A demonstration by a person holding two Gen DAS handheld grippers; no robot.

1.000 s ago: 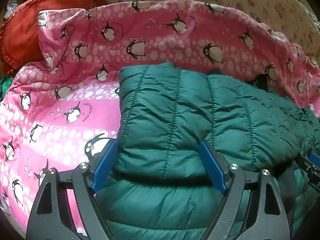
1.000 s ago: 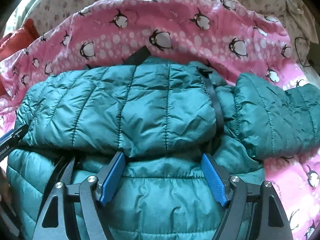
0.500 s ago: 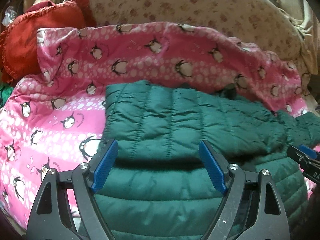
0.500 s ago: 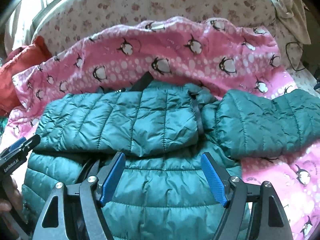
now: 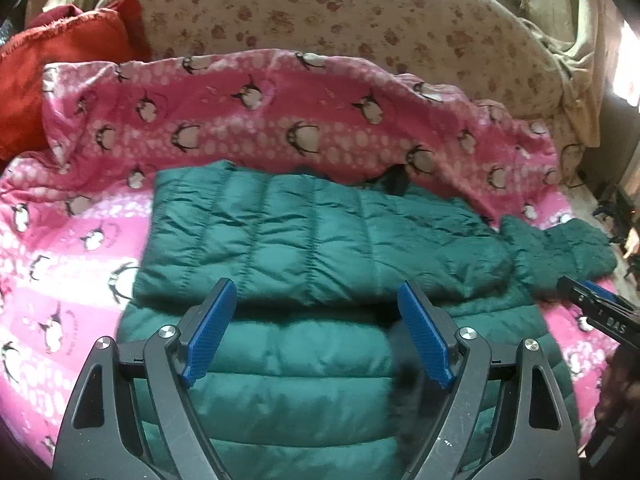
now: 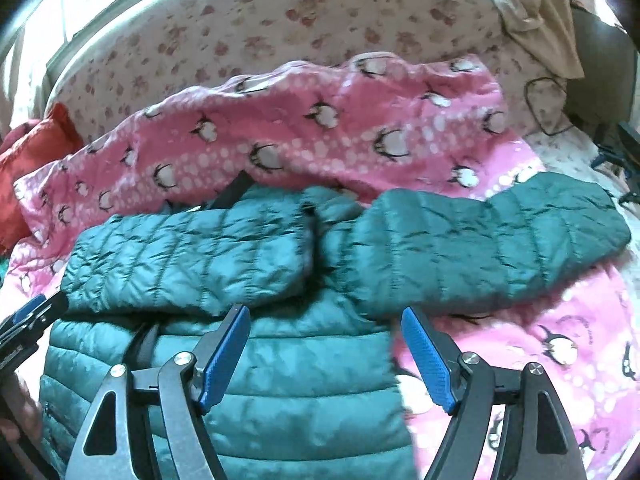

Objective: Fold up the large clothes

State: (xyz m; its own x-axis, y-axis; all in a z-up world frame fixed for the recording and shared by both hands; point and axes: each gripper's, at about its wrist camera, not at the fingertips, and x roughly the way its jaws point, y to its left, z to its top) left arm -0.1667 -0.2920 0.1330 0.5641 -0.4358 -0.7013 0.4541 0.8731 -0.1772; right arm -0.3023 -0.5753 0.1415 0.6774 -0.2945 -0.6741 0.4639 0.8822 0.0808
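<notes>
A green quilted jacket (image 5: pixel 320 240) lies on a pink penguin blanket (image 5: pixel 240 120) spread over a bed; a red cushion (image 5: pixel 60 64) sits beyond the blanket's far left corner. One sleeve (image 5: pixel 304 236) is already laid across the jacket's upper body. The other sleeve (image 6: pixel 500 240) extends rightward off the jacket onto the blanket, unfolded.

The left gripper (image 5: pixel 316 332) hovers over the jacket's body below the folded sleeve, fingers spread wide and holding nothing. The right gripper (image 6: pixel 326 354) hangs above the jacket's right edge, near the root of the outstretched sleeve, fingers likewise apart and empty. Each gripper's tip shows at the margin of the other's view, flanking the jacket.

Step in hand, as judged: sleeve folding is half complete, and both grippers appear free between grasps.

The next move probably calls for the right gripper to travel out along the extended sleeve, close on its cuff end, and carry it leftward over the jacket, onto or beside the first sleeve. The puffy, slick fabric may spring back, so the left gripper may need to press the folded sleeve in place.
</notes>
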